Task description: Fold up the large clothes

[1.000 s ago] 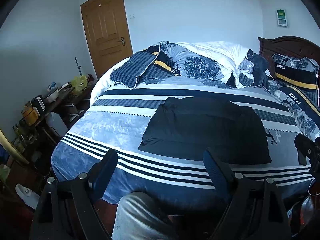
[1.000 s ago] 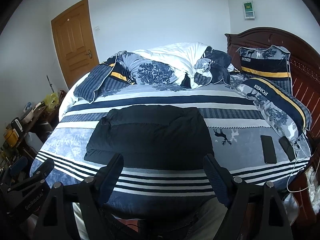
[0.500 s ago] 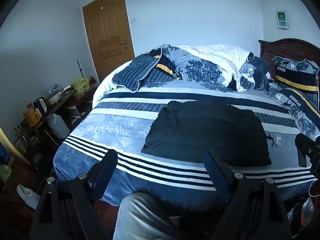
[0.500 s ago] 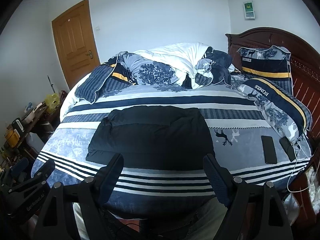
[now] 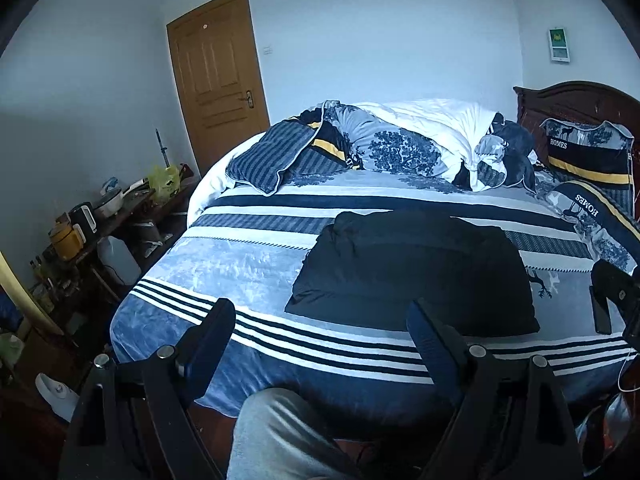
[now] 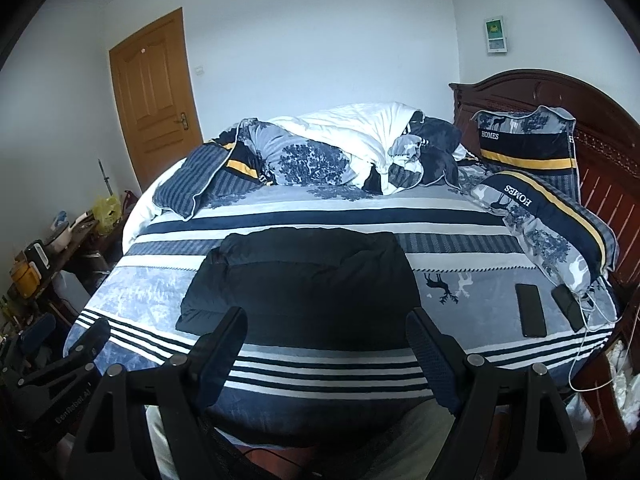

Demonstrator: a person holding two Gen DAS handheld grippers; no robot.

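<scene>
Hovering off the bed [image 6: 320,364] edge: both tongs, left [image 5: 320,336] and right [image 6: 328,340], gape empty. Jacket [image 6: 304,280] lies folded mid-bed, looks near done. If another fold is needed, pinch both near corners evenly, lift low, keep layers stacked.
</scene>
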